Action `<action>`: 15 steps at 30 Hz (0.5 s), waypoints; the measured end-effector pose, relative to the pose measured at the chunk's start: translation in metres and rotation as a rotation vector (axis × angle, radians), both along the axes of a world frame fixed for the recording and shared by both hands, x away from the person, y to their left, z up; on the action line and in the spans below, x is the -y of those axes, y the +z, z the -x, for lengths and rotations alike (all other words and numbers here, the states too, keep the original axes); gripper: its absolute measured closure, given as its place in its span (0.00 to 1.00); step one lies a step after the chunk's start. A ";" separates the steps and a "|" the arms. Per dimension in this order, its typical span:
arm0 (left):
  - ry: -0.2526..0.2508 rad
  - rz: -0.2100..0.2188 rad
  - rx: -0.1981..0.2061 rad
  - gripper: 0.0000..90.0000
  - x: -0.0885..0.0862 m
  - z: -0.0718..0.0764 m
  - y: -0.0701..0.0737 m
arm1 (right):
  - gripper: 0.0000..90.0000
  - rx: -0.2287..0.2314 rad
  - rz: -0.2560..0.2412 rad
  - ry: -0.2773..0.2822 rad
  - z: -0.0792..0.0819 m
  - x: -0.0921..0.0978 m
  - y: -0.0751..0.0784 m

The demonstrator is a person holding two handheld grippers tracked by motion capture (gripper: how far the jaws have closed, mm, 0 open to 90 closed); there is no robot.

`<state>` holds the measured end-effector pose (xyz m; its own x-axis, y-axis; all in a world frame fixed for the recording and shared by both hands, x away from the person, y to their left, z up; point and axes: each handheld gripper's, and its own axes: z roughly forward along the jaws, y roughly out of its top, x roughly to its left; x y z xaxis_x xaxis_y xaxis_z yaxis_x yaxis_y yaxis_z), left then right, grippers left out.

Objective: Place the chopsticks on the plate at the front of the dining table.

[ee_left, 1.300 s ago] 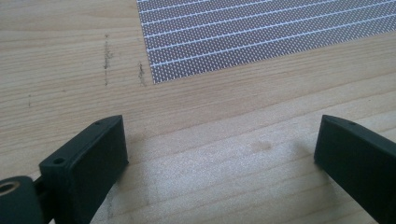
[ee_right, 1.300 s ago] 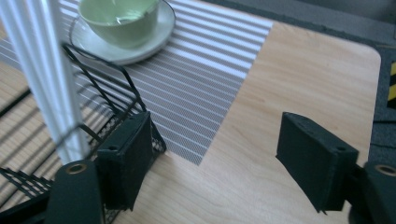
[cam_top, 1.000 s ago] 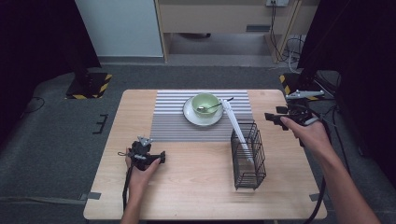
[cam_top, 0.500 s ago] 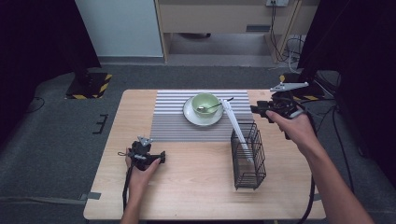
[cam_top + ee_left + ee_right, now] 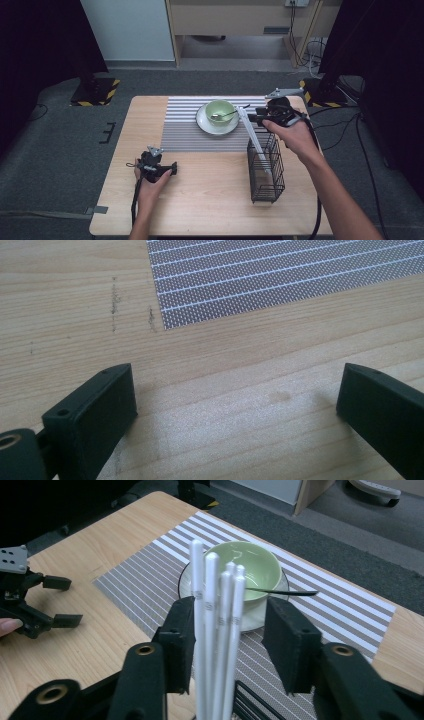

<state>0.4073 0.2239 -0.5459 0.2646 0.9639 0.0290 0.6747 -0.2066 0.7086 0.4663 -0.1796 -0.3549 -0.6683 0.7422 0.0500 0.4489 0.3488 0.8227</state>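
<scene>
Several white chopsticks (image 5: 253, 139) lean up out of a black wire basket (image 5: 265, 172) at the table's right. My right gripper (image 5: 255, 119) is at their upper ends. In the right gripper view its jaws stand on either side of the chopsticks (image 5: 217, 625); the left jaw is against them and the right jaw stands off by a gap, so the right gripper (image 5: 229, 617) is open. My left gripper (image 5: 174, 168) lies low on the bare wood at the front left, open (image 5: 235, 390) with nothing between its jaws.
A green bowl (image 5: 220, 110) with a dark spoon (image 5: 231, 114) sits on a white plate (image 5: 216, 128) on the striped placemat (image 5: 185, 131). The placemat's corner (image 5: 172, 320) lies just ahead of the left gripper. The wooden table (image 5: 210, 200) ends near the basket.
My right gripper has come in from the table's right edge to the tops of the chopsticks. The left gripper has stayed put.
</scene>
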 end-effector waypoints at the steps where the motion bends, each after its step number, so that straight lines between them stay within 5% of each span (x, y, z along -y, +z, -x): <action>1: 0.000 0.000 0.000 0.02 0.000 0.000 0.000 | 0.59 0.001 0.006 0.000 0.000 -0.004 -0.001; 7: 0.000 0.000 0.000 0.02 0.000 0.000 0.000 | 0.57 0.009 0.044 -0.016 -0.003 -0.024 -0.007; 15: 0.000 0.000 0.000 0.02 0.000 0.000 0.000 | 0.68 0.027 0.080 -0.045 -0.007 -0.038 -0.015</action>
